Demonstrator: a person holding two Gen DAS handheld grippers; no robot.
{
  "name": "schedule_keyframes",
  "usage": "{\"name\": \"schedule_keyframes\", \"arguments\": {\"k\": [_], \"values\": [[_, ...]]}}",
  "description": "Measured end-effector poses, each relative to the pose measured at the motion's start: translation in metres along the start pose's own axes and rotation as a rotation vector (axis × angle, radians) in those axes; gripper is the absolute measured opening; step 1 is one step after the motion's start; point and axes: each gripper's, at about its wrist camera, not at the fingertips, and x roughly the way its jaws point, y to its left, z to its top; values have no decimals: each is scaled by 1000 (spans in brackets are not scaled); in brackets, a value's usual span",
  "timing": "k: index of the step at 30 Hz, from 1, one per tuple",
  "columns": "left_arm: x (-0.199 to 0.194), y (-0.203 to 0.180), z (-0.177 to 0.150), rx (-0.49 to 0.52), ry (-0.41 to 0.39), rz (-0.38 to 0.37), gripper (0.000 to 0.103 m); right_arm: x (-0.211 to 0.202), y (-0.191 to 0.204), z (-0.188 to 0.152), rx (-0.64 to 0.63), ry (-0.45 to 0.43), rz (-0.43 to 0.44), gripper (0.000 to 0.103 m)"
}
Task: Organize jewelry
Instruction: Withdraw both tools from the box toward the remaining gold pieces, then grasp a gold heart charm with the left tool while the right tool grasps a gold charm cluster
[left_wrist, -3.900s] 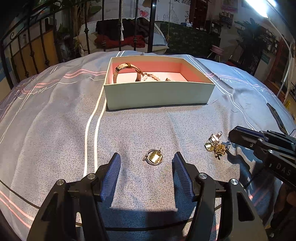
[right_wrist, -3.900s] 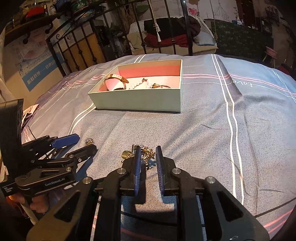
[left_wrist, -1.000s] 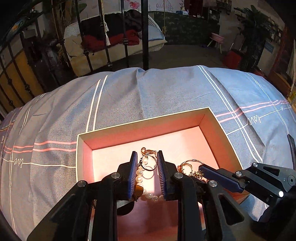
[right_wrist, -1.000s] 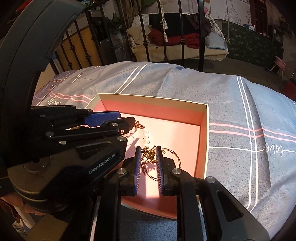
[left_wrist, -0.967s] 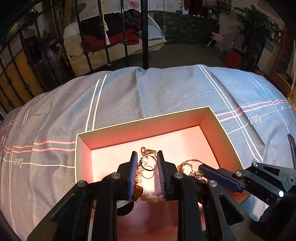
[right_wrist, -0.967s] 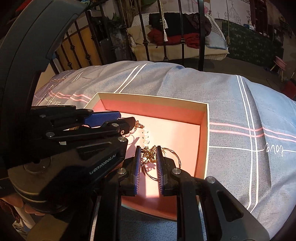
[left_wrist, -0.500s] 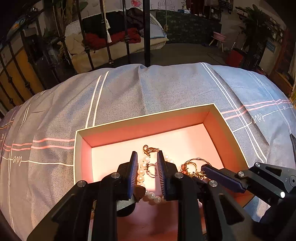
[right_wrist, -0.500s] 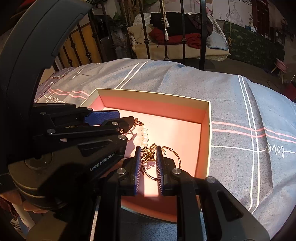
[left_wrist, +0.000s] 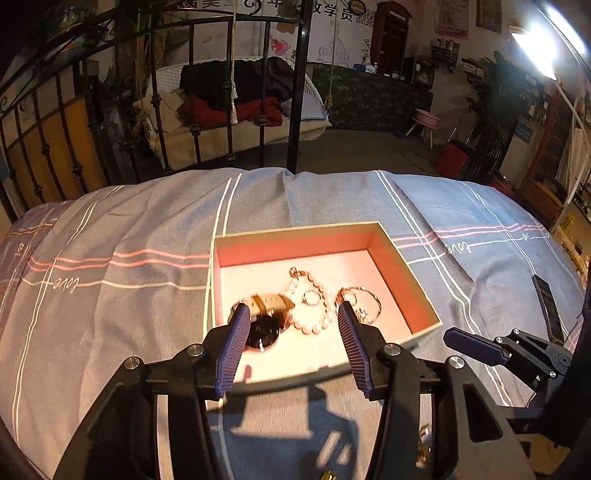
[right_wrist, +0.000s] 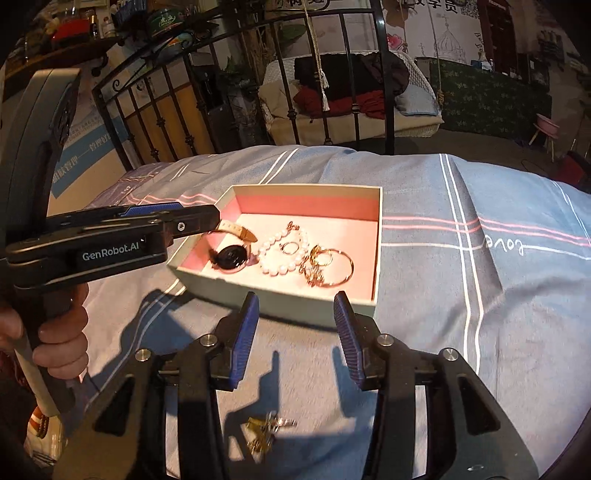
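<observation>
An open box (left_wrist: 421, 334) (right_wrist: 379, 236) with a pink inside sits on the bed. In it lie a watch (left_wrist: 264, 328) (right_wrist: 232, 256), a pearl bracelet (left_wrist: 314, 291) (right_wrist: 282, 254), a small ring (left_wrist: 311, 297) (right_wrist: 289, 247) and a gold bangle with a charm (left_wrist: 360, 301) (right_wrist: 328, 267). My left gripper (left_wrist: 291, 347) is open and empty above the box's near wall. My right gripper (right_wrist: 295, 339) is open and empty just short of the box. A small gold piece (right_wrist: 267, 430) lies on the cover below it.
The blue-grey striped bed cover (left_wrist: 129, 229) spreads all around the box. A black iron bed rail (left_wrist: 229, 92) stands behind. A dark phone-like slab (left_wrist: 548, 308) lies at the right on the cover. The hand holding the left gripper (right_wrist: 59, 332) shows at left.
Both grippers have opened and pulled back from inside the box toward me. The ring and the gold charm piece that they held now lie in the box.
</observation>
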Motion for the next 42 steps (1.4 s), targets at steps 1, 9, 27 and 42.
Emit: {"name": "schedule_keyframes", "arguments": {"k": [1, 9, 27, 42], "values": [[-6, 0, -14, -4, 5, -8, 49, -6, 2, -11, 1, 3, 9, 47], [-18, -5, -106, -66, 79, -28, 49, -21, 19, -79, 21, 57, 25, 49], [-2, -28, -120, 82, 58, 31, 17, -14, 21, -87, 12, 76, 13, 49], [-7, -16, -124, 18, 22, -48, 10, -11, 23, -85, -1, 77, 19, 49]]}}
